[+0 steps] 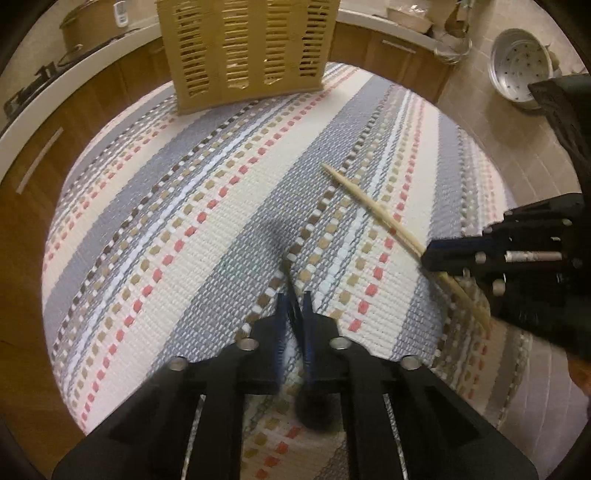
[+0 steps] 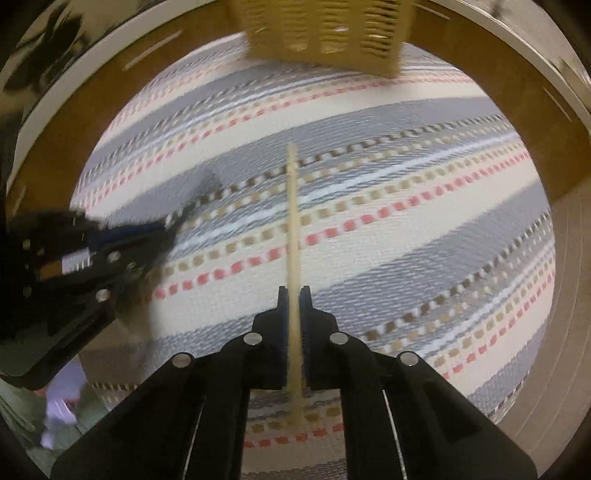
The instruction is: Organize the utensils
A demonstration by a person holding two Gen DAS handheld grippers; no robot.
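Note:
My left gripper (image 1: 294,295) is shut on a thin dark utensil (image 1: 291,291) with a rounded dark end below the jaws, held above the striped cloth. My right gripper (image 2: 294,290) is shut on pale wooden chopsticks (image 2: 292,206) that point forward; they also show in the left wrist view (image 1: 369,205), at the right. The left gripper shows at the left of the right wrist view (image 2: 170,229). A tan slotted utensil basket (image 1: 245,51) stands at the far edge of the cloth and also shows in the right wrist view (image 2: 325,33).
The round table carries a striped woven cloth (image 1: 207,206). Brown cabinets with a white countertop (image 1: 66,85) curve behind it. A white perforated pot (image 1: 521,70) sits on the tiled floor at the right.

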